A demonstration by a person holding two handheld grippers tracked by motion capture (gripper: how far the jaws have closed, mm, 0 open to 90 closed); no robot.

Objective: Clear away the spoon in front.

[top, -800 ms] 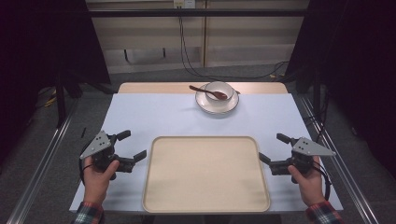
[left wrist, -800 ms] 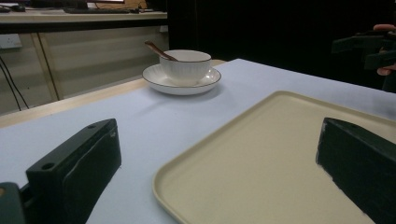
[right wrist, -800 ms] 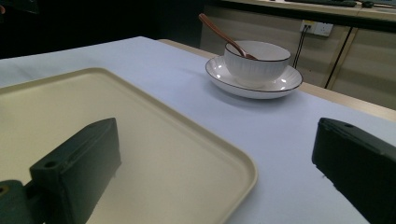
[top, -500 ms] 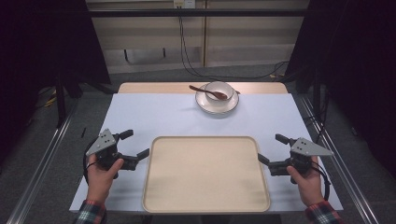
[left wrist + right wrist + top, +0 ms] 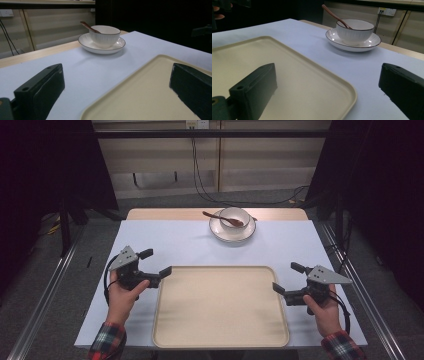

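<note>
The left gripper (image 5: 155, 262) is held with its jaws spread wide and nothing between them, one jaw reaching over the near left corner of the beige tray (image 5: 220, 340). The right gripper (image 5: 288, 278) is likewise held wide open and empty, one jaw over the tray's right rim. The tray is seen between both grippers on the worktop (image 5: 170, 242). Well beyond them, a white bowl (image 5: 235, 217) holding a brown spoon (image 5: 222, 218) is set on a saucer (image 5: 232, 233).

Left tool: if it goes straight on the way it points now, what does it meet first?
Probably the tray: the open left tool straddles its near corner. If it clears the rim, the bowl on its saucer lies ahead; height is unclear.
</note>
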